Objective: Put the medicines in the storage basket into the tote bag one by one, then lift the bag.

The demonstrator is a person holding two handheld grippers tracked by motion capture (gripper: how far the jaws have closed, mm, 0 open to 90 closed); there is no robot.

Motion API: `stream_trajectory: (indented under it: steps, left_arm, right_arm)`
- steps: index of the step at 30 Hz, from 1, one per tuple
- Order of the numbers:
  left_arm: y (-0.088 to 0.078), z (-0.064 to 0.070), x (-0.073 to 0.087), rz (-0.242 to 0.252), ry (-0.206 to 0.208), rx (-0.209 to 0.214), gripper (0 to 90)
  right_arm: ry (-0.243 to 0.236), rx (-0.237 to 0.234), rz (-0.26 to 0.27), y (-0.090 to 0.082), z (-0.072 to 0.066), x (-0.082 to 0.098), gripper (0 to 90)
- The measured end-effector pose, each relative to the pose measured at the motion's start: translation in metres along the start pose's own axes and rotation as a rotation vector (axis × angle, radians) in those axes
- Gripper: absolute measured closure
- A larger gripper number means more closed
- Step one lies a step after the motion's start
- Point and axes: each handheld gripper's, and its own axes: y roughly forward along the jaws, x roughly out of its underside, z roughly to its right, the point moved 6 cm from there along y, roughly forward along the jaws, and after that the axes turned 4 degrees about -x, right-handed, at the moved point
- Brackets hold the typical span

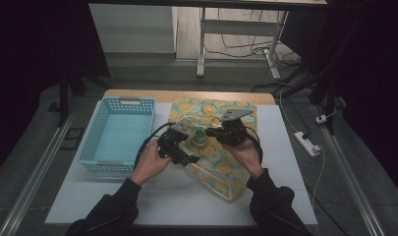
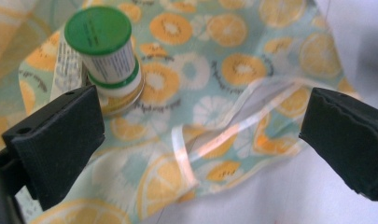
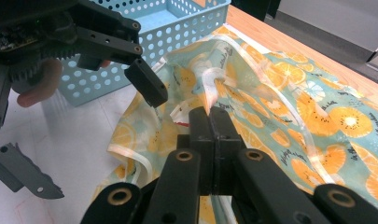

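A person's two hands are each working one gripper over a single citrus-print bag [image 1: 221, 162] lying on the white table [image 1: 152, 196]. The left gripper [image 2: 200, 126] is standing spread wide, nothing between its jaws, while the right gripper [image 3: 210, 123] is pinching the bag's edge with its jaws pressed together. One green-capped bottle [image 2: 105, 51] is standing upright on the bag. Beyond, at the left, one blue basket [image 1: 119, 105] is sitting beside it.

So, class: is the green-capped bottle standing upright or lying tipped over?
Upright. The green-capped bottle stands on its base on the orange-print bag, cap facing up.
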Motion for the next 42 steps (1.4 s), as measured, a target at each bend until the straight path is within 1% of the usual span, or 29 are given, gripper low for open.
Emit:
stream_trajectory:
  steps: [2,5,8,11,14,20,25,26,27,29,32,33,37,42]
  left_arm:
    - [0.000,0.001,0.002,0.001,0.001,-0.002,0.0]
    - [0.002,0.003,0.007,-0.006,-0.009,0.002,0.0]
    - [0.005,0.003,0.010,-0.012,-0.005,-0.002,0.0]
    - [0.009,0.003,0.010,-0.014,0.000,-0.009,0.0]
    - [0.014,0.002,0.009,-0.019,-0.001,-0.002,0.0]
    - [0.025,-0.001,0.012,-0.059,-0.003,-0.009,0.0]
    - [0.033,-0.001,0.016,-0.086,0.023,-0.010,0.8]
    - [0.035,0.000,0.017,-0.089,0.018,-0.009,0.9]
    - [0.037,0.000,0.017,-0.097,0.024,-0.010,1.0]
    - [0.040,0.000,0.019,-0.105,0.021,-0.009,1.3]
    - [0.044,0.000,0.022,-0.119,0.030,-0.008,2.0]
    - [0.044,0.000,0.023,-0.124,0.034,0.001,2.2]
    - [0.048,0.001,0.027,-0.146,0.043,0.000,3.0]
    - [0.051,0.002,0.030,-0.172,0.064,-0.008,7.6]
  right_arm:
    - [-0.001,-0.001,-0.004,0.000,0.000,0.000,90.0]
    - [-0.002,-0.001,-0.007,0.001,-0.001,0.000,90.0]
    - [-0.003,-0.001,-0.008,0.001,-0.001,0.001,90.0]
    - [-0.003,-0.001,-0.008,0.001,-0.001,0.001,90.0]
    - [-0.004,-0.001,-0.007,0.001,-0.001,0.000,90.0]
    - [-0.003,-0.003,-0.009,0.002,-0.002,0.001,90.0]
    - [-0.007,-0.006,-0.016,0.004,-0.003,0.002,90.0]
    - [-0.006,-0.006,-0.016,0.005,-0.003,0.002,90.0]
    - [-0.005,-0.006,-0.018,0.005,-0.003,0.002,90.0]
    - [-0.007,-0.009,-0.020,0.006,-0.004,0.002,90.0]
    - [-0.008,-0.010,-0.022,0.006,-0.004,0.002,90.0]
    - [-0.008,-0.010,-0.024,0.006,-0.004,0.003,90.0]
    - [-0.007,-0.010,-0.024,0.007,-0.004,0.003,90.0]
    - [-0.009,-0.011,-0.028,0.008,-0.004,0.004,90.0]
